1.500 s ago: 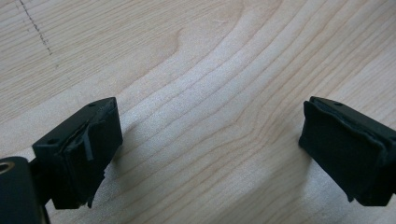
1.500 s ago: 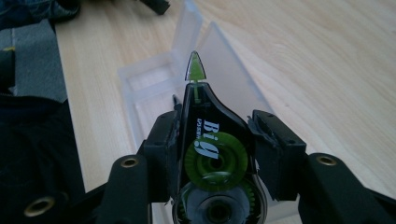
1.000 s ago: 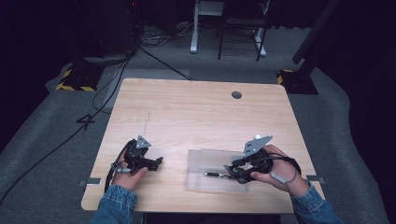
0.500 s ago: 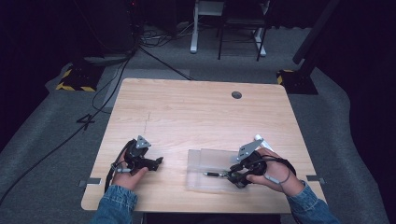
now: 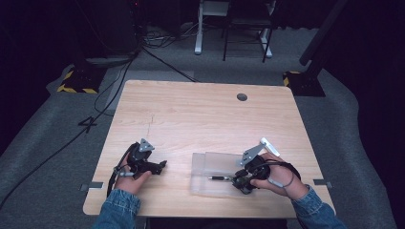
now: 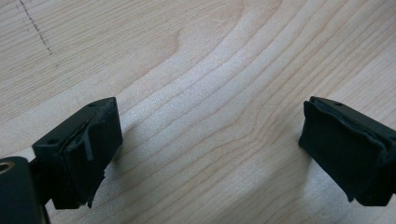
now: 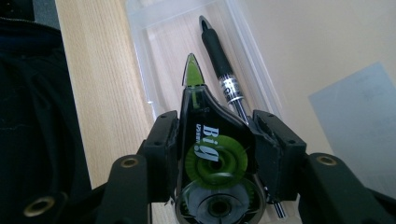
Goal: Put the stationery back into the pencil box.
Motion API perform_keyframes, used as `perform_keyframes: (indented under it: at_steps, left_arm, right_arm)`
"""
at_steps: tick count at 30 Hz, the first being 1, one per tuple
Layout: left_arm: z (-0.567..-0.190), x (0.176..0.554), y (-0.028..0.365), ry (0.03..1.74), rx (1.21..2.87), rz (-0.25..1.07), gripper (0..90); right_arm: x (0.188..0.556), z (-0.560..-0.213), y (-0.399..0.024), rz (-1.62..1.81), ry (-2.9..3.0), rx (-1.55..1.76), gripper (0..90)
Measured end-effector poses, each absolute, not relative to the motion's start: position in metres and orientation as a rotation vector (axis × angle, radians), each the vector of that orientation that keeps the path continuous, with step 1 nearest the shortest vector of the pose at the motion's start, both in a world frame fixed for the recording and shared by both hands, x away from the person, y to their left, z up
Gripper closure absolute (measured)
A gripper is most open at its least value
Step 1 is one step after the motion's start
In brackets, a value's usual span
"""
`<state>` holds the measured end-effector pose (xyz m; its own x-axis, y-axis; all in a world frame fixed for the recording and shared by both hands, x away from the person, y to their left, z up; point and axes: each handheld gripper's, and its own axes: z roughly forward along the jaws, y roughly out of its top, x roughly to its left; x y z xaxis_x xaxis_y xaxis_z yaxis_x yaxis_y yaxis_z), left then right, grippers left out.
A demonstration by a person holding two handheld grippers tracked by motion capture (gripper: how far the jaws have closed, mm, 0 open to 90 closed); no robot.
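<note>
My right gripper (image 7: 215, 140) is shut on a black and green correction tape dispenser (image 7: 212, 149), its green tip pointing into a clear plastic box (image 7: 154, 28). A black pen (image 7: 219, 65) lies inside the box beside the dispenser. From above, the right gripper (image 5: 242, 180) rests over the right end of the clear box (image 5: 210, 164), with the pen (image 5: 219, 178) just left of it. My left gripper (image 5: 160, 166) lies on the wooden table (image 5: 191, 119) at the front left, open, with bare wood between its pads (image 6: 88, 149).
A dark round hole (image 5: 242, 97) sits near the table's far right. Cables (image 5: 143, 52) and a white stand (image 5: 200, 28) are on the grey floor beyond the table. The person's denim sleeves (image 5: 119, 210) come in over the front edge.
The right gripper has sunk a little toward the box and tilted, carrying the dispenser. The left gripper has stayed where it was.
</note>
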<state>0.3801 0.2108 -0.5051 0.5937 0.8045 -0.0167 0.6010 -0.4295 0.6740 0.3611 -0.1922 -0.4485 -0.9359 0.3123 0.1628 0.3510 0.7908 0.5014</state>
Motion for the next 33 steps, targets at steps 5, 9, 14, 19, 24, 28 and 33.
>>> perform_keyframes:
  at_steps: [5, 9, 14, 19, 24, 28, 33]
  left_arm:
    - [-0.505, 0.38, 0.211, 1.108, 2.177, 0.408, 5.9]
    - [-0.505, 0.38, 0.211, 1.108, 2.177, 0.408, 5.9]
    - [-0.505, 0.38, 0.211, 1.108, 2.177, 0.409, 5.9]
    - [-0.505, 0.38, 0.211, 1.108, 2.177, 0.409, 5.9]
    - [-0.505, 0.38, 0.211, 1.108, 2.177, 0.408, 5.9]
    - [-0.505, 0.38, 0.211, 1.107, 2.177, 0.408, 5.9]
    - [-0.505, 0.38, 0.211, 1.108, 2.177, 0.408, 5.9]
  right_arm:
    - [0.361, -0.45, -0.191, -0.828, -2.902, -0.534, 53.0]
    - [0.361, -0.453, -0.19, -0.822, -2.903, -0.532, 52.9]
    - [0.36, -0.456, -0.188, -0.8, -2.909, -0.527, 52.9]
    - [0.36, -0.461, -0.185, -0.778, -2.91, -0.523, 52.7]
    - [0.359, -0.464, -0.183, -0.759, -2.907, -0.505, 52.7]
    - [0.359, -0.465, -0.182, -0.754, -2.896, -0.5, 52.6]
    - [0.359, -0.467, -0.181, -0.757, -2.881, -0.513, 49.7]
